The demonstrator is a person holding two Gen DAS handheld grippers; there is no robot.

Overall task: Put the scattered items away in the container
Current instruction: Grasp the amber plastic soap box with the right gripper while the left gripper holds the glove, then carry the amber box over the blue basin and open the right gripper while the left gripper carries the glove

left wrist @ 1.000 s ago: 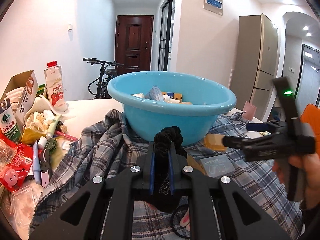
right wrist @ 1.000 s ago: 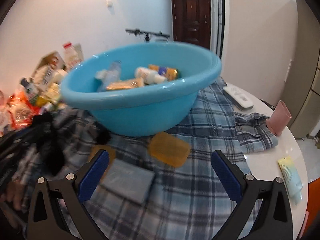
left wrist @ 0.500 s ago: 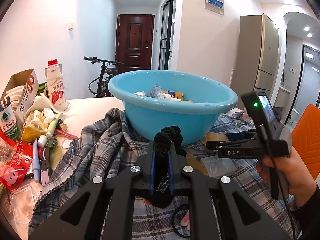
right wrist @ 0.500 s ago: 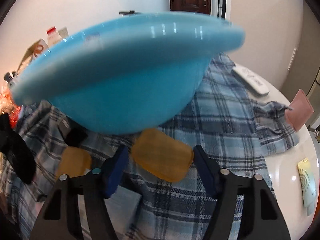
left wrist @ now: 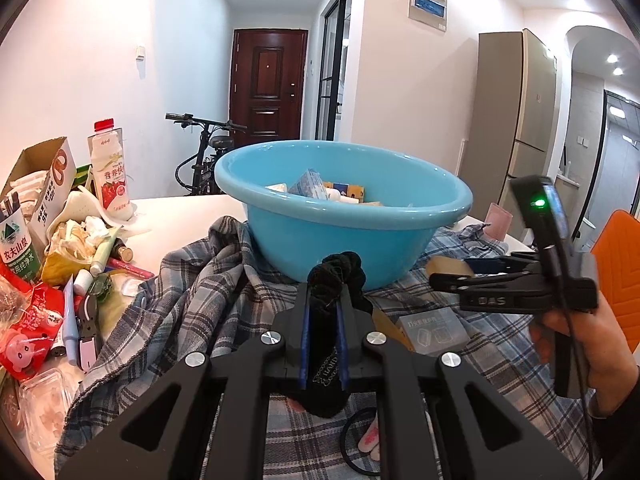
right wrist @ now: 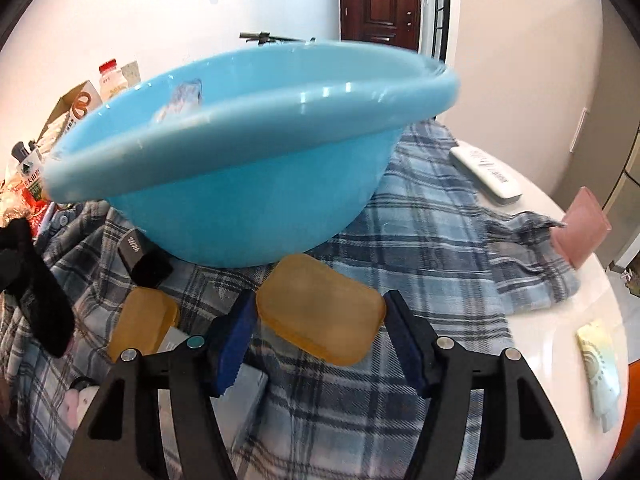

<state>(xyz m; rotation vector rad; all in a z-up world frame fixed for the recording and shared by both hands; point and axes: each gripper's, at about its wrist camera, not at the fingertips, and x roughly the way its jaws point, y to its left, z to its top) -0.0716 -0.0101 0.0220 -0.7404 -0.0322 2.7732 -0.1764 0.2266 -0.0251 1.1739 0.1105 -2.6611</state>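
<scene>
Amber translucent soap-box half [right wrist: 320, 308], rigid, light, slick plastic, lying on plaid shirt [right wrist: 420, 240] at six o'clock of blue basin [right wrist: 256, 184]; right gripper [right wrist: 318, 336] clamped across its short sides; left gripper [left wrist: 322, 320] clamped on black scrunchie [left wrist: 334, 276].

A white worktop [right wrist: 560, 320] carries a rumpled plaid shirt [right wrist: 420, 232] ahead of the right gripper [right wrist: 320, 336], a white remote [right wrist: 486, 174] and a pink cup [right wrist: 580, 232] beyond it to its right, a pale packet [right wrist: 600, 364] beside it, and bottles and wrappers heaped far left [left wrist: 60, 272].
</scene>
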